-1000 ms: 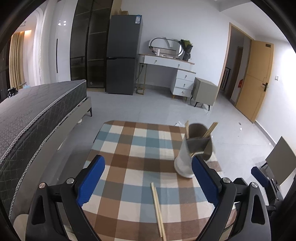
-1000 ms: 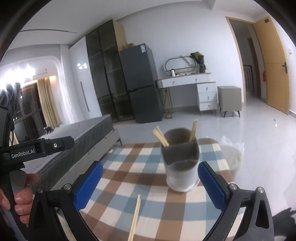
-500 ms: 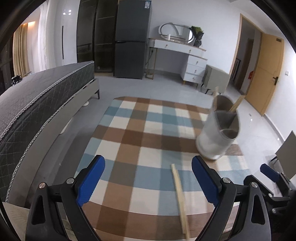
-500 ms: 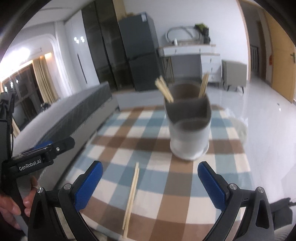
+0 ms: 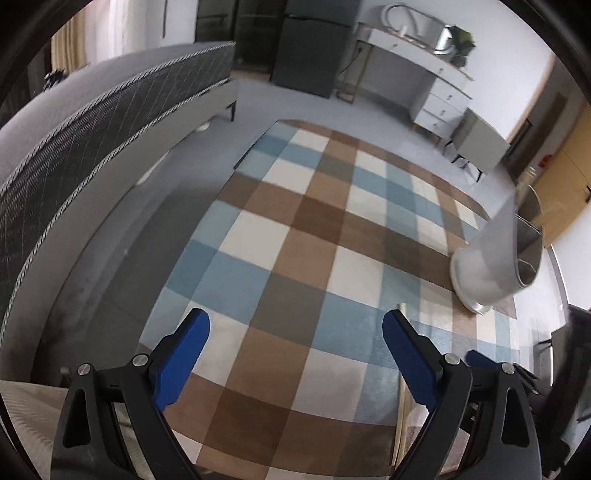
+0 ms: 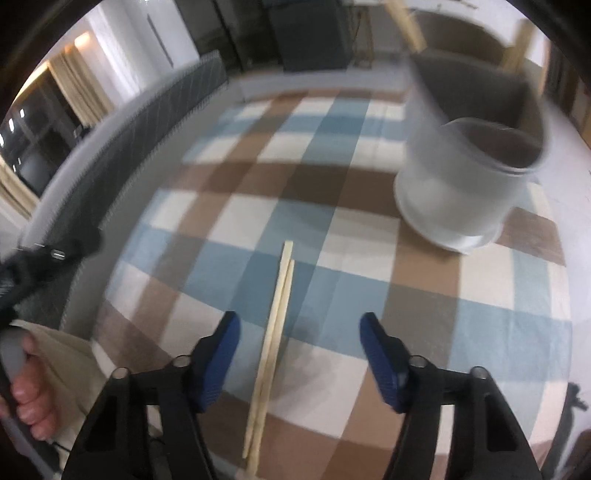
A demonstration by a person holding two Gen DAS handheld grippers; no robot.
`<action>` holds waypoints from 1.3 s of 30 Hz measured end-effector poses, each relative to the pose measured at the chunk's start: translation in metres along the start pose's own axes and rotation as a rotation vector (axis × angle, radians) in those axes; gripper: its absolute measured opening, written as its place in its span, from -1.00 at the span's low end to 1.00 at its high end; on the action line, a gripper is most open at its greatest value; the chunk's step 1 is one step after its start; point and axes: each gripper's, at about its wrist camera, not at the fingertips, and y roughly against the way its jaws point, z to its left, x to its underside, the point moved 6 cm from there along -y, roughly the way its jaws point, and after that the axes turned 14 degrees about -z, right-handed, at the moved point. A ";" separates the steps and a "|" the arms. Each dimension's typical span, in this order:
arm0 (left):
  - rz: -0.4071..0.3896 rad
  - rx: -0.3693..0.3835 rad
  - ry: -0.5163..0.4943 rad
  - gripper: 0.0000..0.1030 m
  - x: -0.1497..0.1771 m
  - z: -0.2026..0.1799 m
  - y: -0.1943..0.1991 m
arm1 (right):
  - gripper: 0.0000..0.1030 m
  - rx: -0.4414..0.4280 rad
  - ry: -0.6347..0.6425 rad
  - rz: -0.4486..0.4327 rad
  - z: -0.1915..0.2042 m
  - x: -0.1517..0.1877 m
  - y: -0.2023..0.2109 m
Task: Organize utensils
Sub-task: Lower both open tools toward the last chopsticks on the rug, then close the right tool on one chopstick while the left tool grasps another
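Note:
A pair of pale wooden chopsticks (image 6: 275,332) lies on the checked tablecloth (image 6: 332,280), running away from me. My right gripper (image 6: 297,325) is open and empty just above their near half, one finger on each side. A white utensil holder (image 6: 461,184) stands at the far right with chopsticks (image 6: 406,22) standing in it. In the left wrist view the holder (image 5: 491,266) is at the right edge and the lying chopsticks (image 5: 400,402) show beside the right finger. My left gripper (image 5: 295,328) is open and empty above the cloth.
A grey bed (image 5: 74,147) runs along the table's left side. A dark fridge (image 5: 314,48), a white dresser (image 5: 432,81) and a grey side table (image 5: 480,147) stand behind the table. A hand (image 6: 26,391) holds the left gripper's handle at the lower left.
Both grippers have tilted down and moved closer to the cloth. The right gripper has come over the lying chopsticks and its fingers have narrowed. The holder has slid towards the right in both views.

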 end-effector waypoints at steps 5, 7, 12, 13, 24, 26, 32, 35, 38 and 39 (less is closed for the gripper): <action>0.030 -0.018 0.057 0.79 -0.002 0.015 -0.004 | -0.26 0.028 0.091 0.096 0.006 -0.002 -0.030; 0.047 -0.017 0.078 0.79 -0.002 0.019 -0.006 | -0.32 0.041 0.124 0.129 0.009 -0.003 -0.038; 0.069 -0.006 0.124 0.79 -0.004 0.025 -0.006 | -0.50 0.062 0.166 0.203 0.012 0.000 -0.051; 0.070 -0.001 0.128 0.79 -0.005 0.025 -0.005 | -0.50 0.065 0.174 0.203 0.014 0.000 -0.051; 0.090 0.013 0.180 0.79 -0.009 0.036 -0.004 | -0.64 0.113 0.206 0.256 0.017 0.000 -0.056; 0.092 0.013 0.191 0.78 -0.009 0.039 -0.004 | -0.64 0.116 0.199 0.253 0.019 -0.003 -0.059; 0.117 0.015 0.203 0.78 -0.008 0.042 -0.009 | -0.76 0.106 0.185 0.234 0.029 -0.012 -0.068; 0.128 -0.012 0.207 0.78 -0.006 0.046 -0.012 | -0.91 0.084 0.195 0.207 0.035 -0.016 -0.069; 0.144 -0.023 0.202 0.78 -0.003 0.044 -0.016 | -0.91 0.064 0.166 0.164 0.031 -0.018 -0.066; 0.145 -0.027 0.193 0.78 -0.002 0.042 -0.017 | -0.91 0.064 0.151 0.142 0.028 -0.020 -0.063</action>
